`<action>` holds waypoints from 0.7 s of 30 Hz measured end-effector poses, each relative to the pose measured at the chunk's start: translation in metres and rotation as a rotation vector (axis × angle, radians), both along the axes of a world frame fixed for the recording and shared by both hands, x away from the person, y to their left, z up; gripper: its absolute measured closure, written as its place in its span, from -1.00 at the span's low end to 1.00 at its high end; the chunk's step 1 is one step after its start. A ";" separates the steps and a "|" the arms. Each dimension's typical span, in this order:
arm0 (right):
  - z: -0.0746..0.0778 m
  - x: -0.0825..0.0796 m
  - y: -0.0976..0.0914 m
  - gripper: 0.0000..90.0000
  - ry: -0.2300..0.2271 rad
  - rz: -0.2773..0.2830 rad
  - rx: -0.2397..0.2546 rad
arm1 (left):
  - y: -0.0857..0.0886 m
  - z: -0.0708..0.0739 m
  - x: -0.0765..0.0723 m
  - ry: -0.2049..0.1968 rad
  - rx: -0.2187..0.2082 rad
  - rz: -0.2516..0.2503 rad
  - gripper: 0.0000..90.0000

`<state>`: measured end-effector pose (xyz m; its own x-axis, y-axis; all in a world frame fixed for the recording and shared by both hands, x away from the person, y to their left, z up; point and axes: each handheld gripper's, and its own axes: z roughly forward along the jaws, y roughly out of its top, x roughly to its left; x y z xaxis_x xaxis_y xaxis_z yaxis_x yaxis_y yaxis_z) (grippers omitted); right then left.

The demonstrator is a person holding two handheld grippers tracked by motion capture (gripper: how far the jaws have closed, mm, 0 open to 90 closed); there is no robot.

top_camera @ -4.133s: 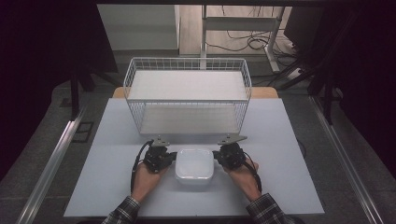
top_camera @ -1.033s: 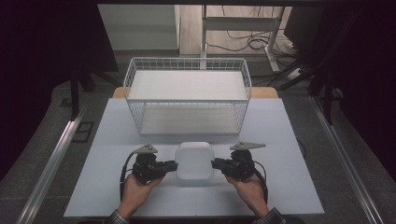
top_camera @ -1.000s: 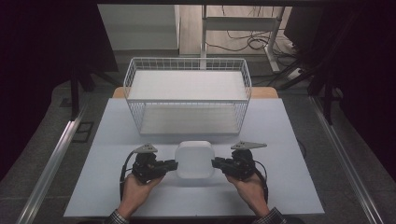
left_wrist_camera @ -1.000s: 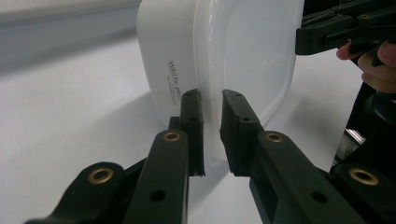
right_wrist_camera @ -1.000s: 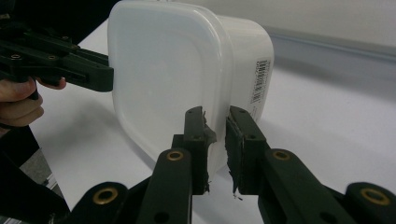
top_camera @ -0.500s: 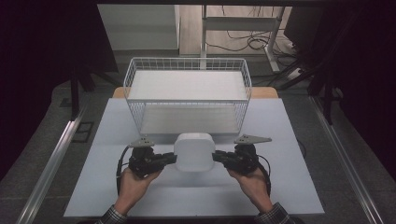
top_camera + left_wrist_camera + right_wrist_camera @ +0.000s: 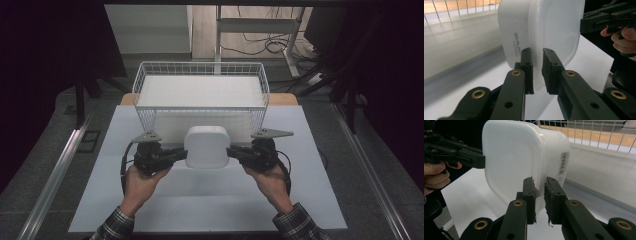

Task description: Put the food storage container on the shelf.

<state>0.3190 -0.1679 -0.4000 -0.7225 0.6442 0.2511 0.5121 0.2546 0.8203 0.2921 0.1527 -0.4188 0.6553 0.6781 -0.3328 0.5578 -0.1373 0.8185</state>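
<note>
You've got the white plastic container (image 7: pixel 206 146) up off the table (image 7: pixel 210 210), carried between both tools, just in front of the wire basket (image 7: pixel 200 87) and overlapping its near wall in the high view. Your left gripper (image 7: pixel 181 154) pinches the container's left rim, and in the left gripper view its two black jaws sit close together with the thin edge of the container (image 7: pixel 544 37) clamped between them. Your right gripper (image 7: pixel 233 152) does the same on the opposite rim; in the right gripper view the pads (image 7: pixel 530 195) squeeze the lip of the container (image 7: pixel 519 157), and the worn padding on them is ragged at the edges. The container is tipped on its side, its broad face turned toward you in the high view, a barcode label (image 7: pixel 562 162) on its wall and printed lettering (image 7: pixel 517 42) showing on the other side. Both your hands come in from the near edge, plaid sleeves (image 7: pixel 300 225) at the wrists, level with one another on either side of the container
</note>
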 end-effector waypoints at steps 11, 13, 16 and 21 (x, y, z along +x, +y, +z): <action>0.030 0.018 0.005 0.75 -0.038 0.005 0.019 | 0.006 0.031 0.015 -0.035 -0.013 0.015 0.78; 0.040 0.022 0.006 0.75 -0.044 0.008 0.025 | 0.007 0.040 0.018 -0.045 -0.013 0.019 0.78; 0.046 0.025 0.007 0.75 -0.053 0.009 0.031 | 0.008 0.046 0.021 -0.055 -0.015 0.023 0.78; 0.065 0.036 0.011 0.75 -0.075 0.008 0.039 | 0.010 0.062 0.028 -0.074 -0.022 0.034 0.78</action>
